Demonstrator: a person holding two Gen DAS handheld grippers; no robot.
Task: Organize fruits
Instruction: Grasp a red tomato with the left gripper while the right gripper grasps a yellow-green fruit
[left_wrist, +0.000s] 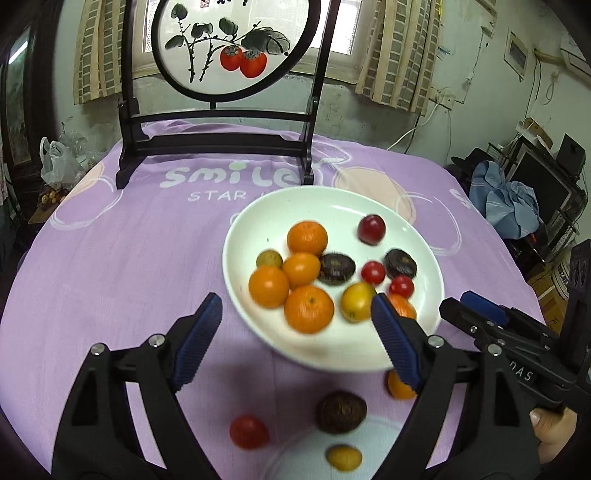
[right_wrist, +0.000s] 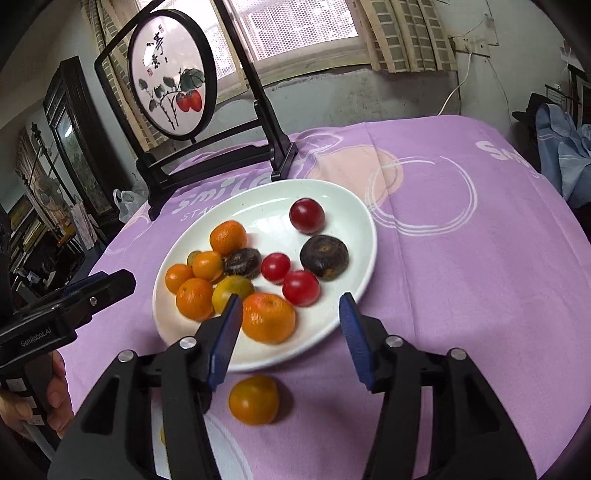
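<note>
Each black claw (left_wrist: 295, 321) has ribbed blue pads (right_wrist: 225, 339), silver screws and white lettering.

We see the worktop (right_wrist: 461, 258) draped in a lilac cloth (left_wrist: 129, 258). On it sits a white plate (right_wrist: 332, 206) of fruit; behind that stands a dark framed screen (left_wrist: 221, 144). Loose on the cloth, nearer us: an orange (right_wrist: 253, 400), a red tomato (left_wrist: 248, 431), a dark brown fruit (left_wrist: 341, 411), a small yellow one (left_wrist: 343, 458).

We see a glossy white ceramic-looking plate (right_wrist: 343, 206) on a matt, faintly woven purple cloth (right_wrist: 461, 295); our gripper pads (left_wrist: 201, 341) look ribbed blue rubber.
</note>
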